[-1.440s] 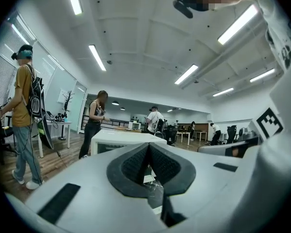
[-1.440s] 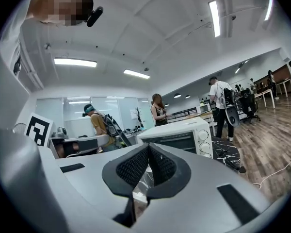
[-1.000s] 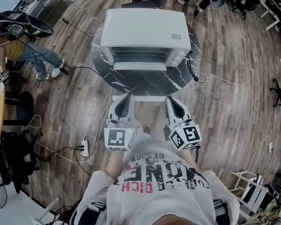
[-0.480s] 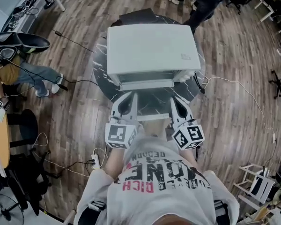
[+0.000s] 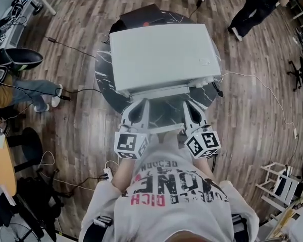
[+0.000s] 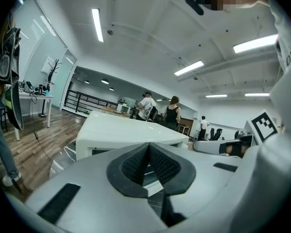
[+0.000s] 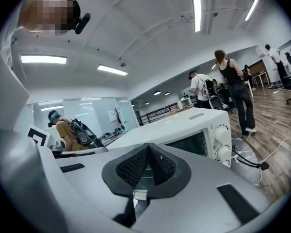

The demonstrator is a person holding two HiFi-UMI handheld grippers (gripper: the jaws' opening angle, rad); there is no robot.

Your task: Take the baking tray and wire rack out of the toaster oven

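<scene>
A white toaster oven (image 5: pixel 161 54) stands on a round black marble table (image 5: pixel 105 79). Its glass door looks closed, so the baking tray and wire rack are hidden inside. My left gripper (image 5: pixel 142 104) is shut and empty, with its tip just short of the left end of the oven's front. To its right, my right gripper (image 5: pixel 187 105) is also shut and empty, pointing at the right part of the front. The left gripper view has the closed jaws (image 6: pixel 148 147) before the oven's corner (image 6: pixel 116 132). The right gripper view has the shut jaws (image 7: pixel 149 149) before the door window and knobs (image 7: pixel 223 140).
A dark flat object (image 5: pixel 141 15) lies on the table behind the oven. A black plug and cord (image 5: pixel 219 92) hang off the table's right side, and a white cable (image 5: pixel 265 95) runs across the wooden floor. A power strip (image 5: pixel 109 171) lies lower left. People stand at the back (image 5: pixel 257 6).
Both grippers have moved forward toward the oven, from short of the table to over its near edge. The oven now lies closer and is seen more from above. Both have stayed shut.
</scene>
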